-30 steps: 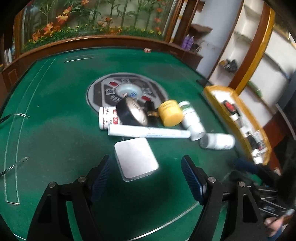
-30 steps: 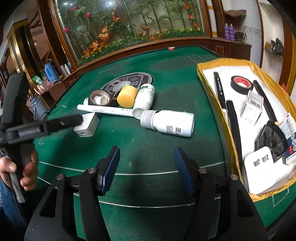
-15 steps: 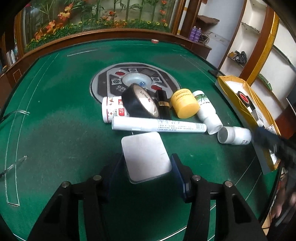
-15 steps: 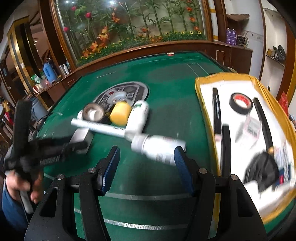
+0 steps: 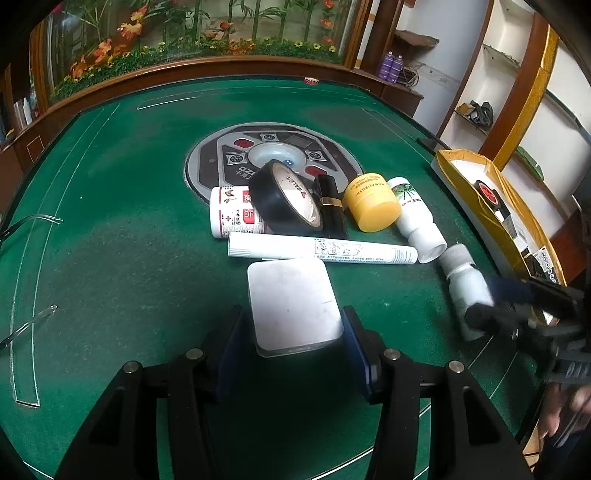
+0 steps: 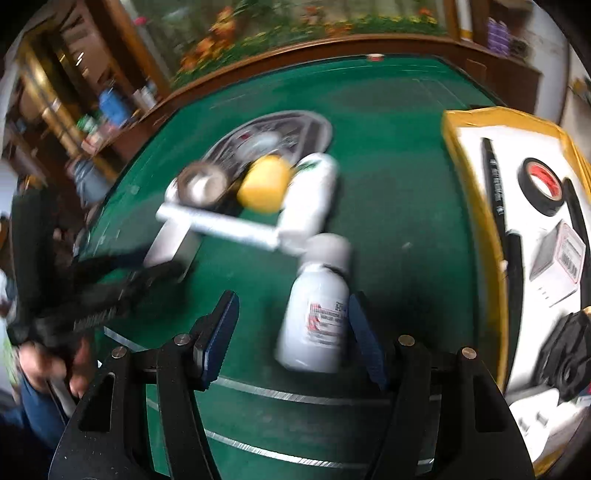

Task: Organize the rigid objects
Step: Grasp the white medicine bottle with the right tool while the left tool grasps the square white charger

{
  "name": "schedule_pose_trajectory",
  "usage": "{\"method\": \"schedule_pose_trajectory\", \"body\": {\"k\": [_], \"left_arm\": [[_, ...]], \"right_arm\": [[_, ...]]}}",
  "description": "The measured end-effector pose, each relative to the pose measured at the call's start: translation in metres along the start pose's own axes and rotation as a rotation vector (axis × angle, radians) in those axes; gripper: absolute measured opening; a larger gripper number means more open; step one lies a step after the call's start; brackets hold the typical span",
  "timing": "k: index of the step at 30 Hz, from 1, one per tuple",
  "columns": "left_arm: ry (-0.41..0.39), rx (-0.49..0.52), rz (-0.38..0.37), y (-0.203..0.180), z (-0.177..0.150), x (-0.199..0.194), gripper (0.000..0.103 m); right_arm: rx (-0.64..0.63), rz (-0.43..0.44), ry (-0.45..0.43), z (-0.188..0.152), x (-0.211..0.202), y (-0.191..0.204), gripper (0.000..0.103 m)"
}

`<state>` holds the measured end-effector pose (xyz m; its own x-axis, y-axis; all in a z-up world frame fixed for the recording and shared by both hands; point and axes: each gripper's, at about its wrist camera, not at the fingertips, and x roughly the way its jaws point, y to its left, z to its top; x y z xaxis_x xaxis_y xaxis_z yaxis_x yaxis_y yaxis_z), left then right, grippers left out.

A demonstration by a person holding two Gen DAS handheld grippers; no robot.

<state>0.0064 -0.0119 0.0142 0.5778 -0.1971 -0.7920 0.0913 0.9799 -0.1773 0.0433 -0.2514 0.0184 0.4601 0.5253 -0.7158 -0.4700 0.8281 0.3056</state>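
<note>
1. A green felt tabletop [image 5: 110,229] with a wooden rim carries a round grey control panel [image 5: 229,158] at its centre; glass-fronted artificial flowers [image 5: 207,33] line the far wall.
2. A yellow-walled tray [image 6: 476,206] at the right edge holds a tape roll, black pens and small boxes.
3. The left tool [image 5: 293,347] has its blue pads against both sides of a flat white square box [image 5: 291,302], clamped on it, low over the felt.
4. The right tool [image 6: 293,339] stands apart around a white bottle [image 6: 321,317] lying on the felt; the right pad is close to the bottle or touching it, the left pad well clear. This view is blurred.
5. Beyond the box lies a cluster: a white tube [image 5: 321,251], black tape roll [image 5: 284,201], yellow jar [image 5: 373,203] and a second white bottle [image 5: 415,218].
</note>
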Motion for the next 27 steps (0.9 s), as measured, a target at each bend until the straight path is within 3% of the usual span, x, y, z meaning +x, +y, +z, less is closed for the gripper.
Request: {"method": "schedule_pose_trajectory", "body": {"k": [4, 8, 10, 21, 27], "left_arm": [[-0.002, 0.003, 0.006, -0.001, 0.001, 0.001, 0.052], [-0.014, 0.007, 0.009, -0.001, 0.002, 0.002, 0.052], [-0.016, 0.015, 0.017, -0.002, 0.002, 0.003, 0.052], [-0.015, 0.018, 0.016, -0.003, 0.001, 0.003, 0.05], [-0.019, 0.036, 0.035, -0.007, 0.0, 0.003, 0.049]], "right_arm": [[-0.048, -0.093, -0.028, -0.001, 0.005, 0.01, 0.063], [0.012, -0.075, 0.001, 0.0, 0.017, 0.002, 0.046], [-0.003, -0.119, -0.015, -0.003, 0.016, 0.005, 0.044], [-0.015, -0.115, -0.02, -0.004, 0.004, 0.005, 0.047], [0.103, -0.085, -0.012, 0.006, 0.016, -0.013, 0.048]]}}
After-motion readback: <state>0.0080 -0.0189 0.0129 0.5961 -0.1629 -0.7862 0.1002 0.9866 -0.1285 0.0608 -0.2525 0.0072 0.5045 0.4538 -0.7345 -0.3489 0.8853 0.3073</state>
